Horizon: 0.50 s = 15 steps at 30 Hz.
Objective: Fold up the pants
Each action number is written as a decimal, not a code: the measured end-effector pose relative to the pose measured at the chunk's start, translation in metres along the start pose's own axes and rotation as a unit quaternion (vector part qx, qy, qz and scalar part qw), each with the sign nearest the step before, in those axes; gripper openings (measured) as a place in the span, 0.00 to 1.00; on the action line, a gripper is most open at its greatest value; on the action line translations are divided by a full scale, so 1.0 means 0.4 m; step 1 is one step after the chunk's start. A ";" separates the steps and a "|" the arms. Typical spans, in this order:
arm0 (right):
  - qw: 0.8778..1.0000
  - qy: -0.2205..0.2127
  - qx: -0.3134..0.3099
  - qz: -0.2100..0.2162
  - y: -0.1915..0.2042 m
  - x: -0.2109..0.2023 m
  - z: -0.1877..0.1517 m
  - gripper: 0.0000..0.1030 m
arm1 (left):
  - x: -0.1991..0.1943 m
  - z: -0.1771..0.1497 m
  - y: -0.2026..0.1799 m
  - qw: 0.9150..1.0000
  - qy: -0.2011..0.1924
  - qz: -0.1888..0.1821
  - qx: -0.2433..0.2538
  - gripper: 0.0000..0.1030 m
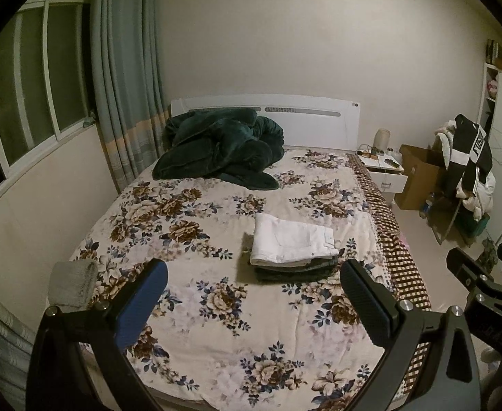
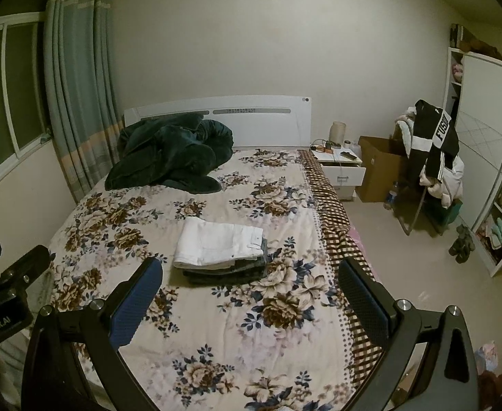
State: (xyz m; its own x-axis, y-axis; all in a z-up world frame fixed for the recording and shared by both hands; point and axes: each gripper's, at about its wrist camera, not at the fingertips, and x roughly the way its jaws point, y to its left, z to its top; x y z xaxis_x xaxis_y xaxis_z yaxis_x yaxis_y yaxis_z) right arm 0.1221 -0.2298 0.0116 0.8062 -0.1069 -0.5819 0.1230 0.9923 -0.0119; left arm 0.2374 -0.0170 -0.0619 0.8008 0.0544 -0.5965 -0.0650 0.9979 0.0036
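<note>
Both grippers, left (image 1: 252, 286) and right (image 2: 249, 284), gape empty; careless reaching could topple the stacked pants (image 1: 292, 243).

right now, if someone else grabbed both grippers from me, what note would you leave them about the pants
Left gripper: open, empty, held above the near end of the bed.
Right gripper: open, empty, alongside it.
Pants: folded white pants lie on top of a stack of darker folded garments mid-bed on the floral bedspread. A dark green blanket is heaped by the headboard.
Done: the white pair looks fully folded and stacked.
Left: no unfolded pants visible on the bed; check for more before continuing.
</note>
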 end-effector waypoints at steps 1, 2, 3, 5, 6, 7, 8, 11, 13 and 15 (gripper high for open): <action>1.000 0.000 0.001 0.000 0.000 -0.002 -0.002 1.00 | -0.002 -0.001 0.000 1.000 0.001 -0.001 0.000 1.00; 1.000 0.002 0.000 0.002 0.001 0.002 -0.003 1.00 | -0.003 -0.002 0.000 1.000 0.002 -0.001 -0.001 1.00; 1.000 0.005 -0.001 0.002 -0.001 0.001 -0.005 1.00 | -0.002 -0.003 0.001 1.000 0.003 0.000 0.000 1.00; 1.000 0.008 -0.004 0.005 0.006 0.016 -0.013 1.00 | 0.001 -0.006 0.000 1.000 0.005 -0.003 0.000 1.00; 1.000 0.009 -0.004 0.006 0.009 0.019 -0.017 1.00 | -0.001 -0.006 0.000 1.000 0.006 -0.002 0.000 1.00; 1.000 0.011 -0.005 0.007 0.011 0.020 -0.021 1.00 | -0.001 -0.005 -0.001 1.000 0.005 -0.003 0.000 1.00; 1.000 0.012 -0.005 0.007 0.012 0.024 -0.024 1.00 | 0.000 -0.004 -0.002 1.000 0.004 -0.003 0.000 1.00; 1.000 0.014 -0.006 0.009 0.014 0.027 -0.029 1.00 | 0.000 -0.005 -0.001 1.000 0.005 -0.002 0.001 1.00; 1.000 0.014 -0.006 0.010 0.018 0.032 -0.026 1.00 | -0.001 -0.005 0.000 1.000 0.003 0.000 -0.001 1.00; 1.000 0.013 -0.006 0.010 0.019 0.036 -0.024 1.00 | 0.001 -0.008 0.007 1.000 0.003 0.001 -0.002 1.00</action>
State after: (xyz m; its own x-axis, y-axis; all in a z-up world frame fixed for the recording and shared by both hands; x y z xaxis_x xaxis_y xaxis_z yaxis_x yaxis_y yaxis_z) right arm 0.1291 -0.2234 -0.0046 0.7935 -0.0860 -0.6025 0.1000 0.9949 -0.0103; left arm 0.2357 -0.0142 -0.0646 0.7974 0.0559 -0.6008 -0.0693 0.9976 0.0008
